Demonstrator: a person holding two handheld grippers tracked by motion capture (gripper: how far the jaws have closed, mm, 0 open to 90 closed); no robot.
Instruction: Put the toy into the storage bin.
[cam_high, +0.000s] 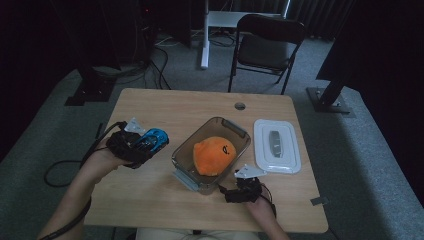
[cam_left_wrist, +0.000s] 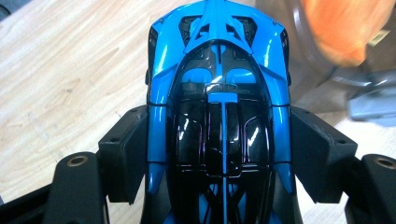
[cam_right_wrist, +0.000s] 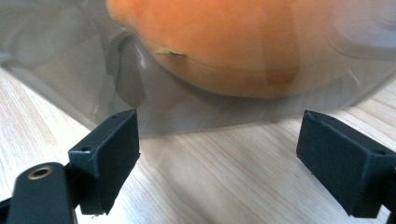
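1. A wooden table is seen from the high view, with a clear plastic container set near its middle at a slant.
2. An orange plush toy is held inside the container; through the clear wall it is also seen in the right gripper view.
3. A white lid is laid flat on the table just right of the container, apart from it, with its grey handle facing up.
4. The left gripper is carried at the table's left side, and a blue and black toy car is clamped between its jaws.
5. In the left gripper view the toy car is gripped at both flanks by the black jaws (its nose is pointed away from the camera, toward the container).
6. The right gripper is held at the near right corner of the container, low over the table.
7. Its jaws are spread wide with nothing between them, and bare wood is seen in the gap; the container wall is just beyond the fingertips.
8. Whether the jaws touch the container cannot be told.
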